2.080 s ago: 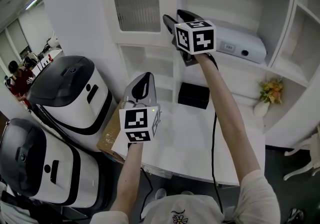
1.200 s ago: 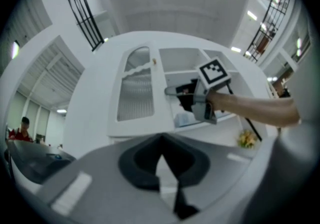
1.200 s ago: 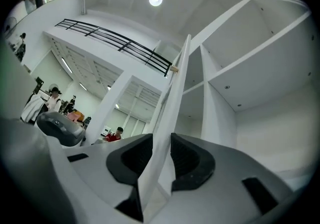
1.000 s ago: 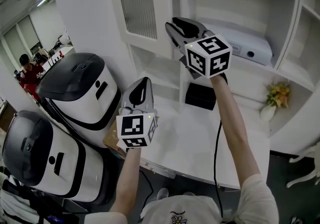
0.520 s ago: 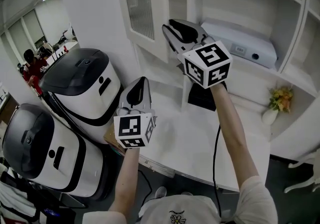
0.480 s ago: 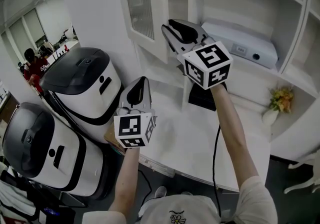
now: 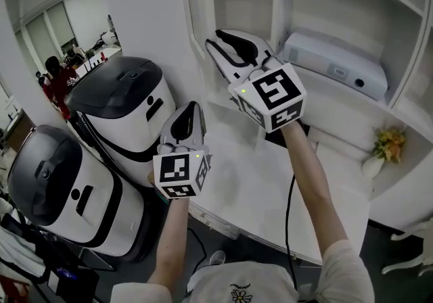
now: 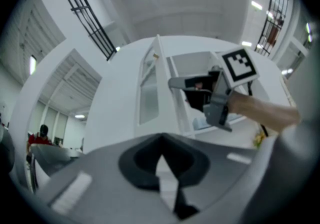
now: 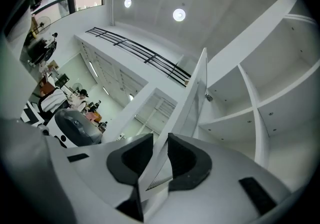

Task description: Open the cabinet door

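The white cabinet door (image 7: 193, 11) with its ribbed glass pane stands swung out, nearly edge-on in the head view. My right gripper (image 7: 211, 46) reaches up to the door's lower edge. In the right gripper view the door's edge (image 9: 195, 93) runs between the dark pads of the right gripper (image 9: 159, 160), which are easing apart while still touching it. My left gripper (image 7: 192, 108) hangs lower, above the counter's left end, shut with nothing in it. The left gripper view shows its jaws (image 8: 160, 158) together, with the open door (image 8: 150, 88) beyond.
Two rounded white-and-black machines (image 7: 125, 112) (image 7: 61, 193) stand on the left beside the counter (image 7: 257, 187). A white box-shaped device (image 7: 335, 68) lies on the open shelf. A small vase of flowers (image 7: 385, 149) sits at the right. People (image 7: 57, 75) are far off left.
The door has swung out from nearly closed to wide open. My right gripper has travelled left with its lower edge. The left gripper has shifted only a little.
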Demonstrator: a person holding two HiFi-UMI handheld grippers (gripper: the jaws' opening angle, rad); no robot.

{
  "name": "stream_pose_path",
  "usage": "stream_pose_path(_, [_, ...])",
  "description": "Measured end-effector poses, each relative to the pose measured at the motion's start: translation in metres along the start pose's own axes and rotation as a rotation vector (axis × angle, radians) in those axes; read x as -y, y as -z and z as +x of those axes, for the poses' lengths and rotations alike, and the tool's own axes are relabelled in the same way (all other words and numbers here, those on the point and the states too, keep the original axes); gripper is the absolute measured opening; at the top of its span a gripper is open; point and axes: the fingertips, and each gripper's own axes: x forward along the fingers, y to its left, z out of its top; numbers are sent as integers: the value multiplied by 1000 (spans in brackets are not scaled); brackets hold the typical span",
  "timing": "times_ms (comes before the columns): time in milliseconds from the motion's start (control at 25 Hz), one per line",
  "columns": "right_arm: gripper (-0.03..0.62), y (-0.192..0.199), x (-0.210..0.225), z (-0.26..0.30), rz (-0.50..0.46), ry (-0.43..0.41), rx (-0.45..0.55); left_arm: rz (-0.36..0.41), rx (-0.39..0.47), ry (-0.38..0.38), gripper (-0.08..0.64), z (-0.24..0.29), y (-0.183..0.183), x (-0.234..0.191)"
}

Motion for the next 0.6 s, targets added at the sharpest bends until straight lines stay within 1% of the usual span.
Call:
stream_pose_path(80, [89,-3,-5,4,-5,3,9,6,0,-19,8,-5,-1,-6])
stream_pose_path(160, [91,-4,-8,6,-7,26,10,11,-2,-42,6,-10,-1,-13])
stream_pose_path(240, [91,-5,-11,8,-30,50,8,8,-5,-67,6,-17,0,-24])
stream_pose_path(400, [91,-9,-25,17,-68,38,9,-6,-3,-109,7,-26,1,-42])
stream_pose_path(600, [94,-11,-38,27,-95,46,34,11,-4,-138,6,-33,-1,-50])
